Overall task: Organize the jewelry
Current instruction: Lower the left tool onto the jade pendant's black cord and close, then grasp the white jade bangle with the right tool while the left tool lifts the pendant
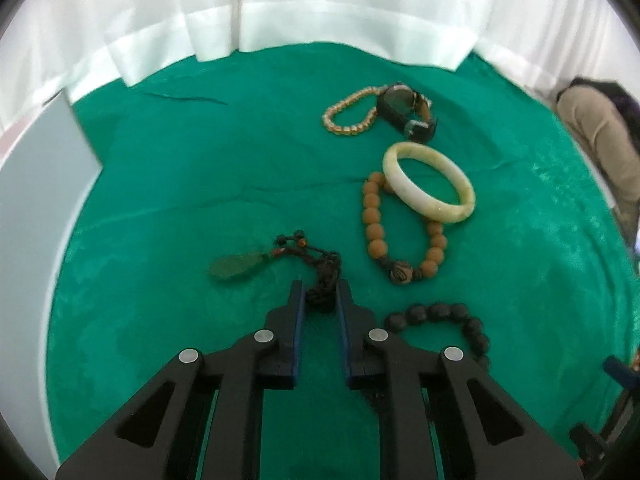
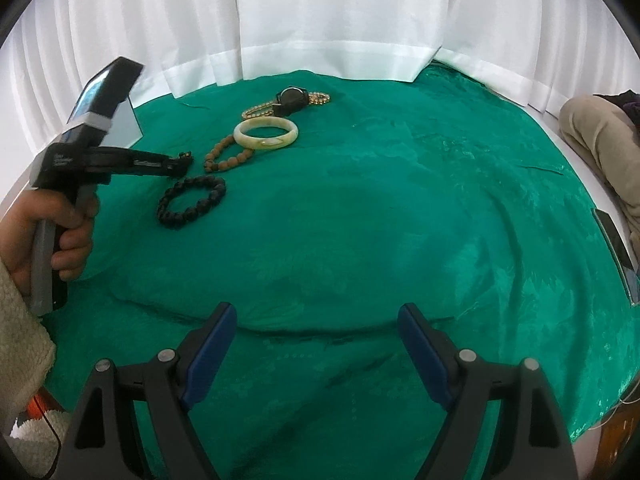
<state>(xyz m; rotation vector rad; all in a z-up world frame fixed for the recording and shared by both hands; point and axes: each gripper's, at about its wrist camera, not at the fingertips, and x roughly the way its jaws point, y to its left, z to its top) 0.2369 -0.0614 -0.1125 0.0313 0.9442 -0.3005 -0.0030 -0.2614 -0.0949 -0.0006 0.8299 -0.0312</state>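
Observation:
My left gripper [image 1: 320, 294] is shut on the dark cord [image 1: 324, 280] of a green pendant necklace; its pendant [image 1: 236, 267] lies on the green cloth to the left. To the right lie a black bead bracelet [image 1: 440, 320], a brown bead bracelet [image 1: 376, 228], a pale jade bangle [image 1: 430, 182], a gold bead bracelet [image 1: 348, 114] and a dark watch [image 1: 404, 110]. My right gripper [image 2: 316, 320] is open and empty over bare cloth near the front. It sees the left gripper [image 2: 182, 164] beside the black bracelet [image 2: 192, 202], the bangle [image 2: 266, 133] and the watch [image 2: 294, 100].
A green cloth [image 2: 400, 220] covers the table, with white curtains [image 2: 320, 20] behind. A grey board [image 1: 40, 184] stands at the left edge. A seated person's leg [image 2: 596, 136] is at the far right. A dark flat device [image 2: 618, 252] lies at the right edge.

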